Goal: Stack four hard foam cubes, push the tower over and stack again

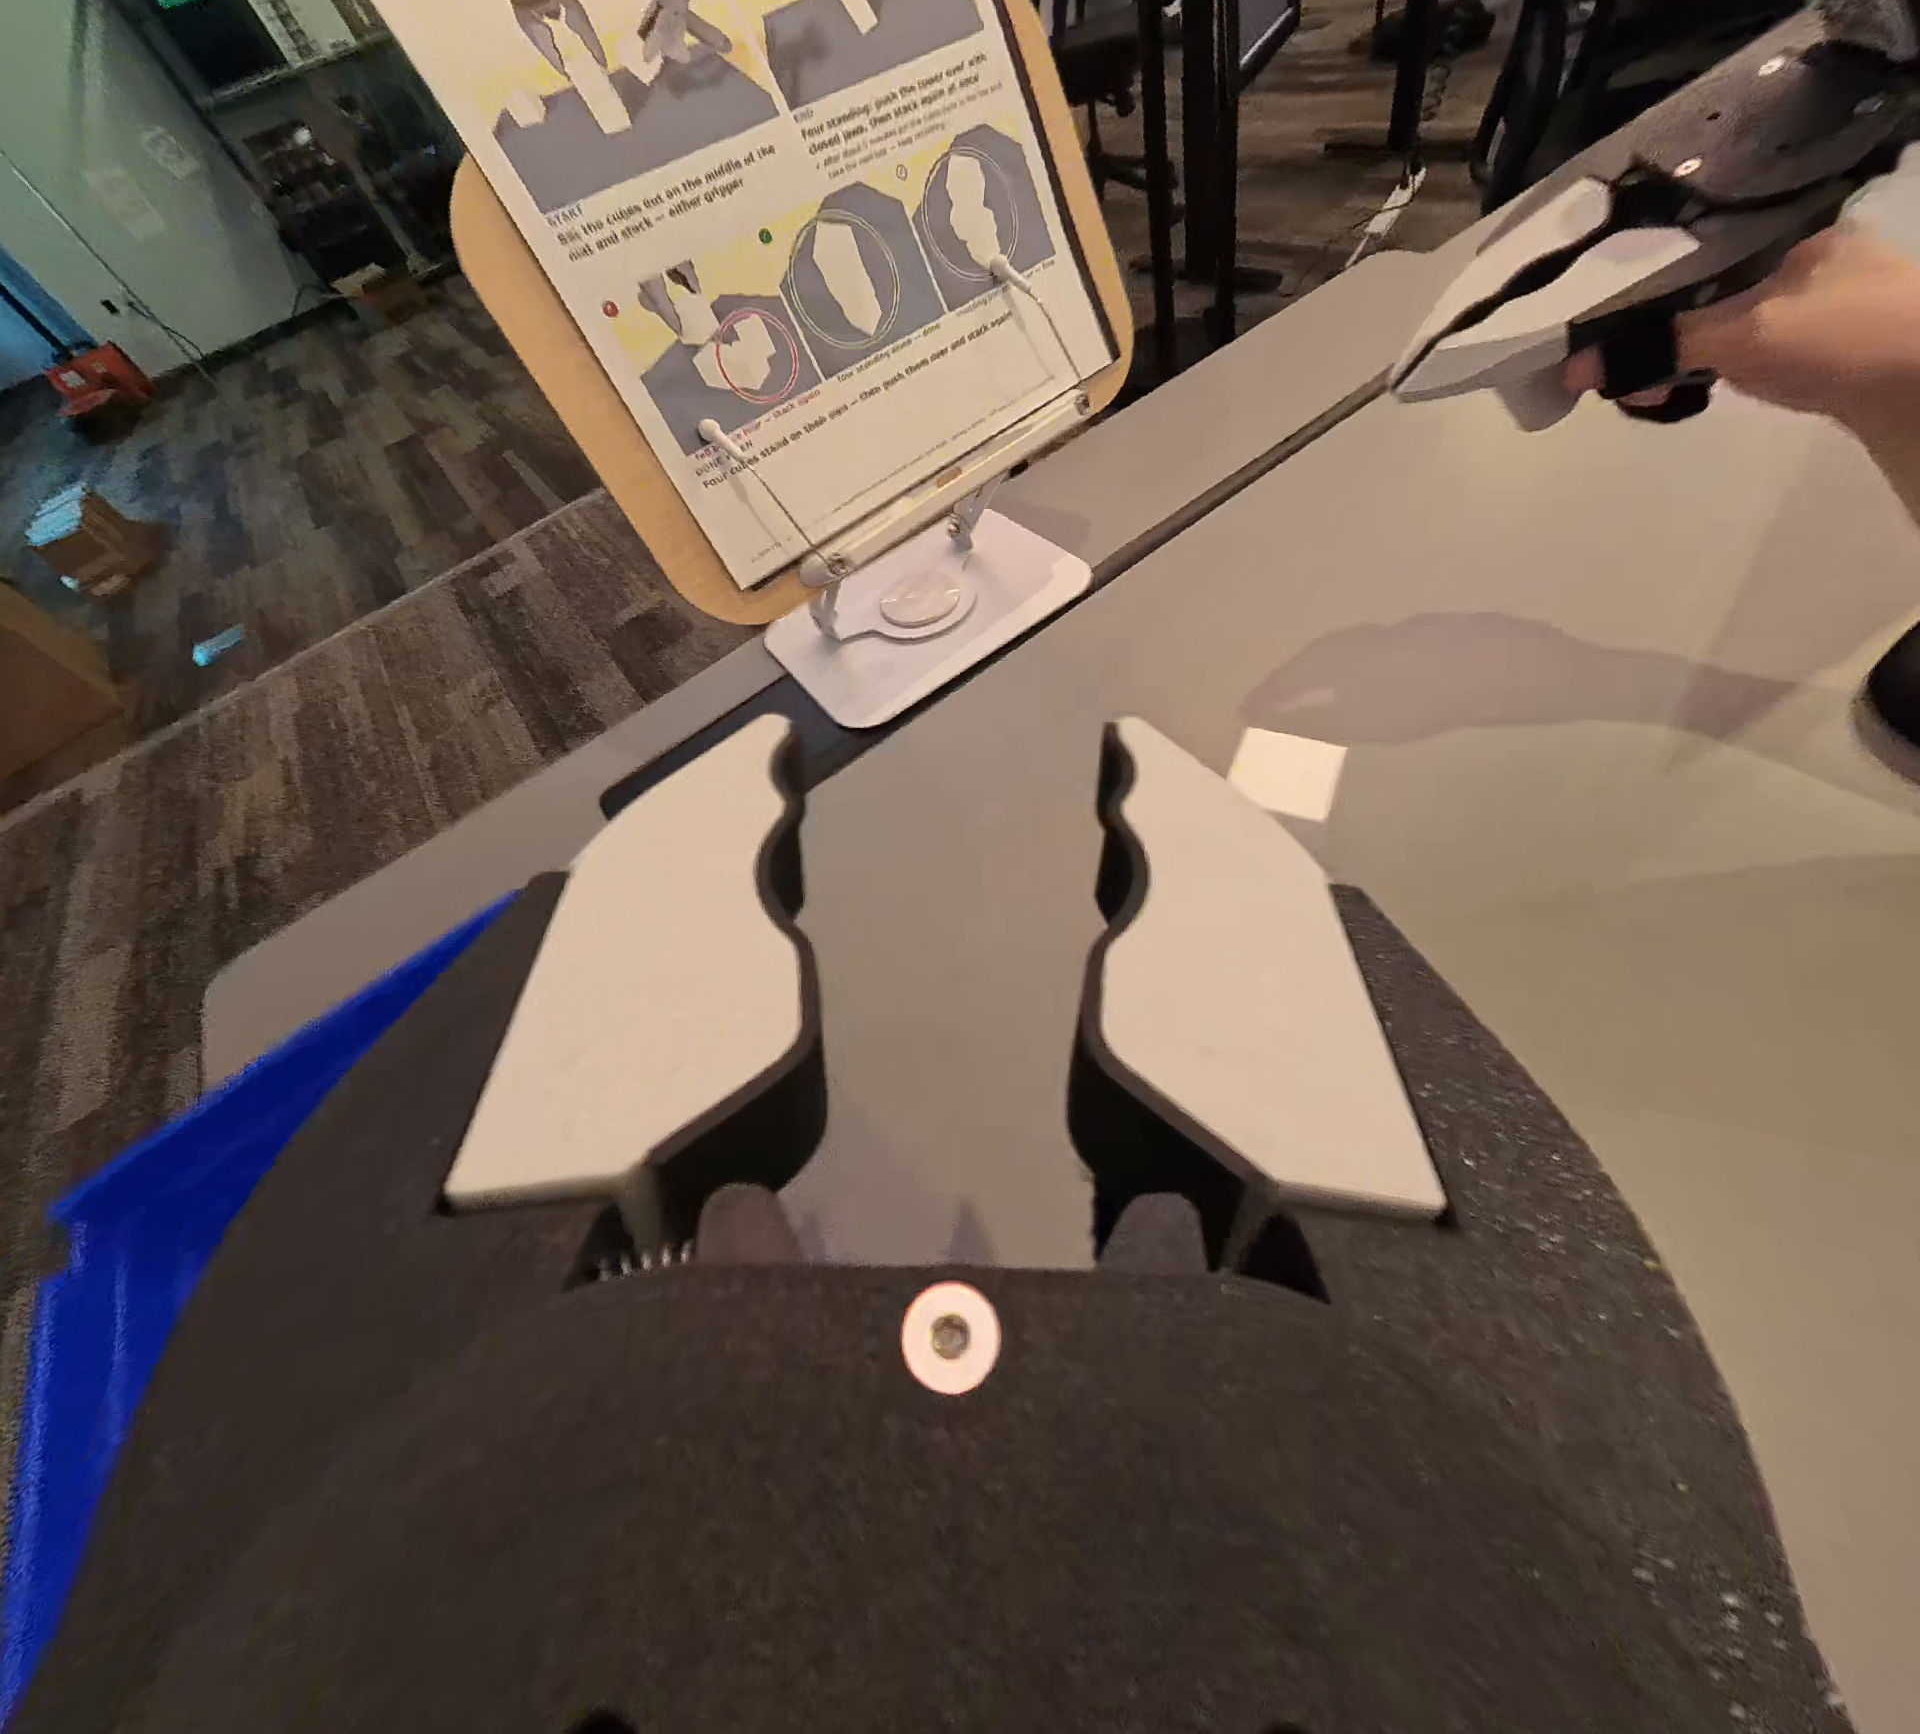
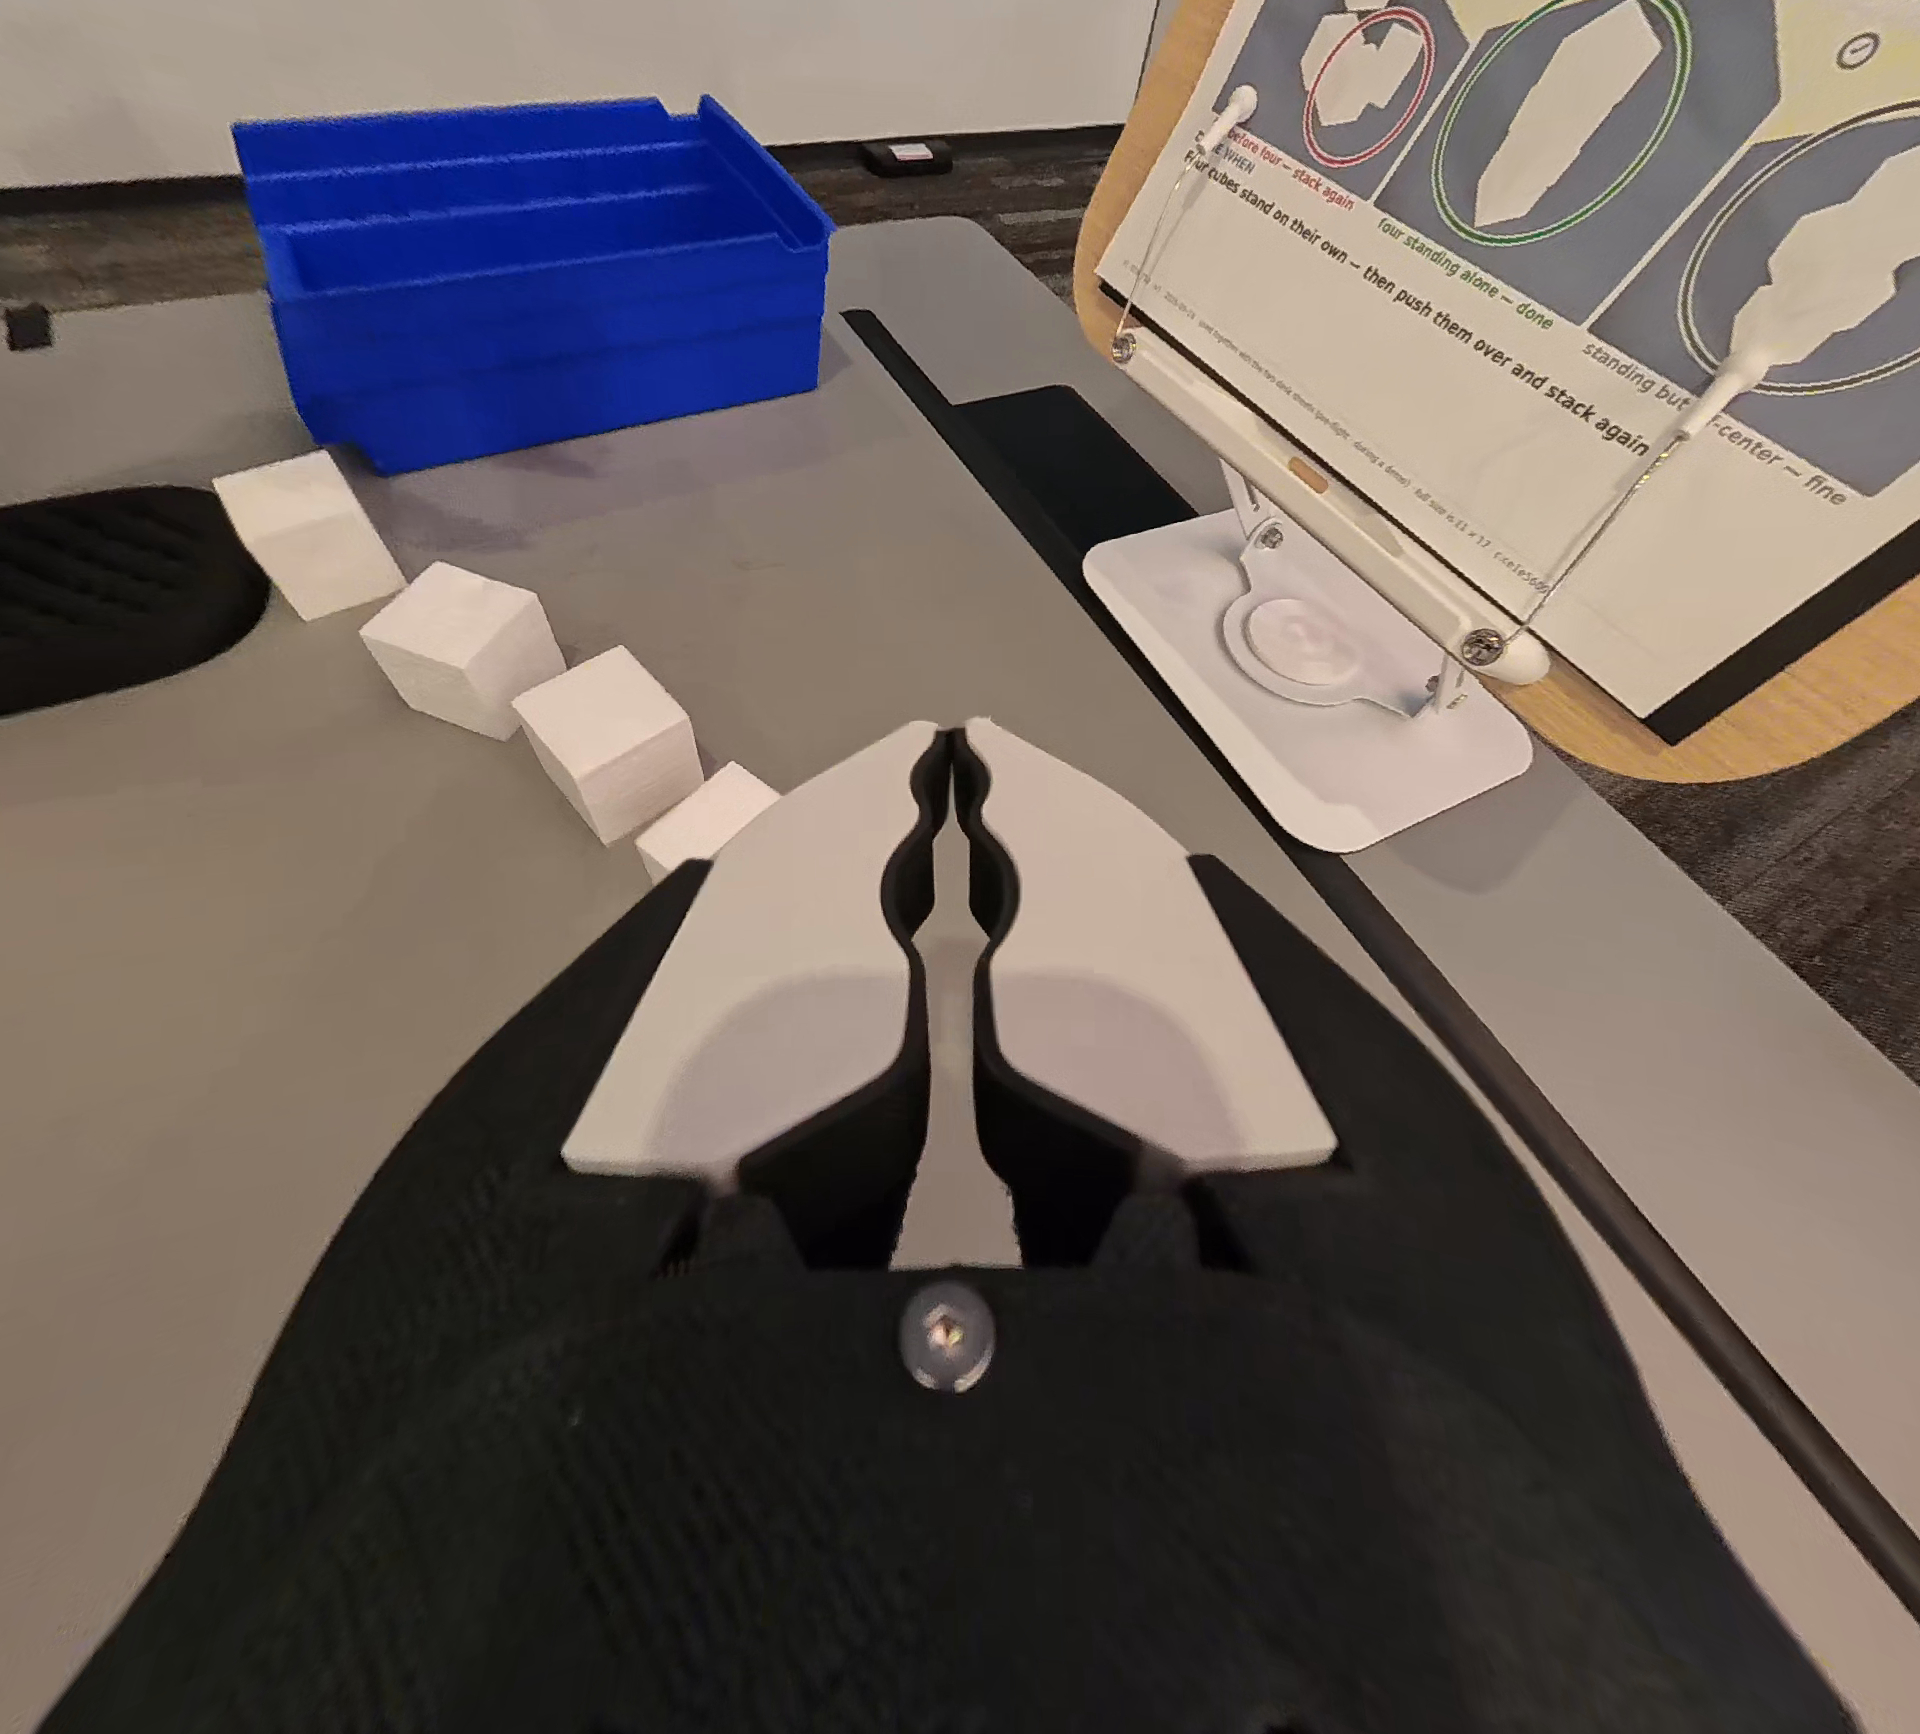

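Four white foam cubes [image 2: 608,742] lie toppled in a row trailing from the blue bin [image 2: 540,271]. Right gripper [image 2: 954,734] pinched closed, empty; left gripper [image 1: 951,749] spread wide, empty.

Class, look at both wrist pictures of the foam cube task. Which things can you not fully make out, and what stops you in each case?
- Nearest cube, right wrist view: partly hidden behind the shut right tongs.
- Blue bin, left wrist view: blurred, cut off by the left edge, covered by the open left tongs.
- Black pad, right wrist view: cut off by the left edge.
- White patch, left wrist view: too washed out to identify.
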Available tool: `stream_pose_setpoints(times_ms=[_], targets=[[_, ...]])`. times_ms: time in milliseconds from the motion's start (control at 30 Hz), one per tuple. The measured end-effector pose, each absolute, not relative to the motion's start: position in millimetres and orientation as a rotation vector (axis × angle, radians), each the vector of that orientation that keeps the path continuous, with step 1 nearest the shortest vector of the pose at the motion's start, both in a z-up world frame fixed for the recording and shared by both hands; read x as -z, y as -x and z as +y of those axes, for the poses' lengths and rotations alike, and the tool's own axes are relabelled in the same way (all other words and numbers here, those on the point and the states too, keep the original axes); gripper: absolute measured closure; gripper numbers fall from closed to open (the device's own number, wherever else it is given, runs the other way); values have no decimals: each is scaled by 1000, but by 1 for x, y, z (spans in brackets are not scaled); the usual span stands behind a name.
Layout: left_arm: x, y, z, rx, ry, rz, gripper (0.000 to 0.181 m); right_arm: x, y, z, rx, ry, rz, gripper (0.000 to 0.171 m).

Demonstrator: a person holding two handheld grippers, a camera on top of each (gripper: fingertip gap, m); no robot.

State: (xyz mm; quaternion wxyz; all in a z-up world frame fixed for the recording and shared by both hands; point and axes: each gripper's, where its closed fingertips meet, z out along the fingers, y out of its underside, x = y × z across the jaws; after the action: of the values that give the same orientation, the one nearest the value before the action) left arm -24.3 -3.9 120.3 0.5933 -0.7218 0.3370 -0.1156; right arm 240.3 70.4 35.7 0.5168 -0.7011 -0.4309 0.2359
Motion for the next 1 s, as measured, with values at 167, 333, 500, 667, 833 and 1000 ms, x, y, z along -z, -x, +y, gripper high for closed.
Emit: stream_pose_setpoints(times_ms=[167, 333, 500, 667, 833, 1000], targets=[[-90, 28, -25, 246, 1853, 613, 106, -41, -251, 68, -515, 1682, -1046, 170], [-14, 78, -44, -36, 2015, 311, 83, -53, -263, 72, -447, 1646, -1027, 170], [63, 103, -58, -106, 2178, 115, 80, -67, -277, 68, -412, 1597, -1013, 170], [88, 115, -58, -239, 2257, 31, 73, -73, -286, 63, -437, 1589, -982, 170], [100, 111, -59, -300, 2316, 23, 85, -72, -290, 62, -410, 1594, -999, 170], [113, 104, -59, -235, 2382, 8, 95, -69, -291, 62, -431, 1602, -1002, 170]])
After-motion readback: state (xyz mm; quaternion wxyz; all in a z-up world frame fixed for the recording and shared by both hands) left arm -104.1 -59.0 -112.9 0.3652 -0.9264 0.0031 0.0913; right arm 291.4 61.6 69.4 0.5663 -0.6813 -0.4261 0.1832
